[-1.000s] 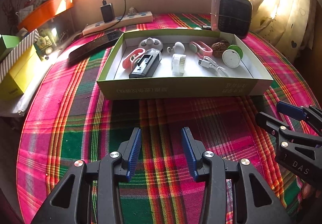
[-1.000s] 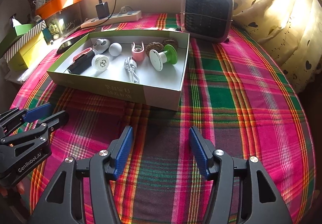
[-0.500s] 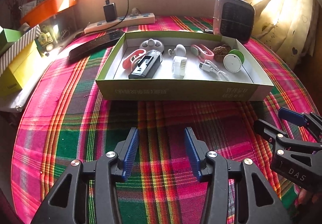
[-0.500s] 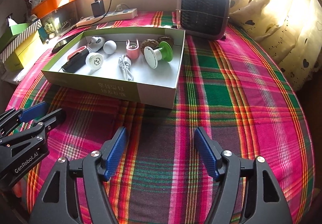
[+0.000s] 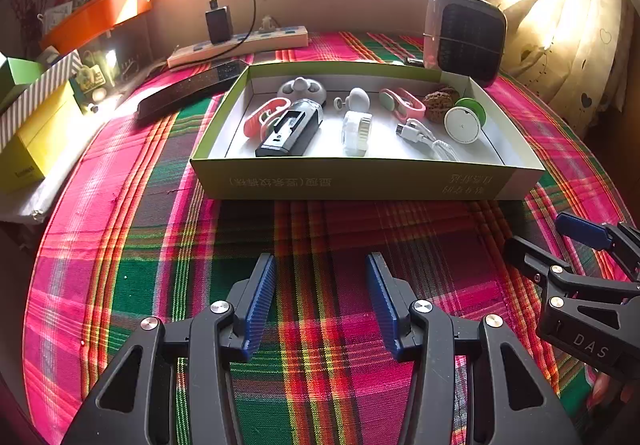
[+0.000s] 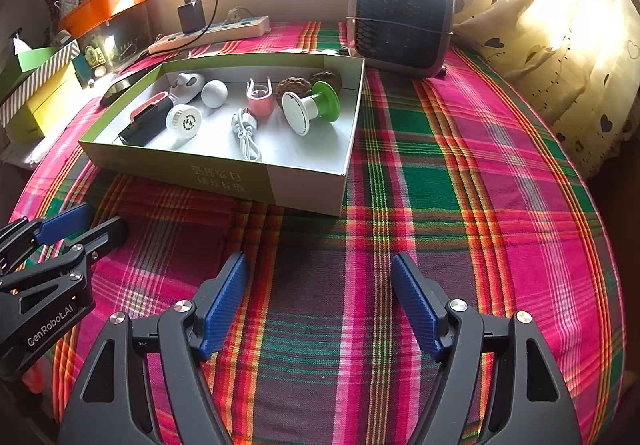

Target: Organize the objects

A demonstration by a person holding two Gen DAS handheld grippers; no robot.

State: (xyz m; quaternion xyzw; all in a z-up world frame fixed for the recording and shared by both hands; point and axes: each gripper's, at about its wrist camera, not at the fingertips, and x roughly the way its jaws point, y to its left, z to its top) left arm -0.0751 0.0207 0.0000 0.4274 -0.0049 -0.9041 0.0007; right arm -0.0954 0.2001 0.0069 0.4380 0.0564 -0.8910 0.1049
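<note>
A shallow green cardboard box (image 5: 360, 181) (image 6: 224, 169) sits on the plaid cloth. It holds several small items: a black device (image 5: 290, 129), a white round brush head (image 5: 356, 129) (image 6: 184, 121), a white cable (image 5: 428, 137) (image 6: 246, 131), a green and white spool (image 5: 464, 121) (image 6: 310, 109), a pink clip (image 5: 402, 105) (image 6: 260, 99) and walnuts (image 5: 438, 103). My left gripper (image 5: 320, 301) is open and empty, above the cloth in front of the box. My right gripper (image 6: 320, 301) is open and empty, near the box's right front corner.
A small heater (image 5: 466, 37) (image 6: 400, 21) stands behind the box. A power strip with a charger (image 5: 240, 41) and a black keyboard (image 5: 192, 89) lie at the back left. Yellow and striped boxes (image 5: 36, 129) sit at the left edge. Curtains (image 6: 560, 45) hang at the right.
Both grippers have drawn back a little from the box and risen slightly. The right gripper's jaws have opened wider. Nothing in the box has moved.
</note>
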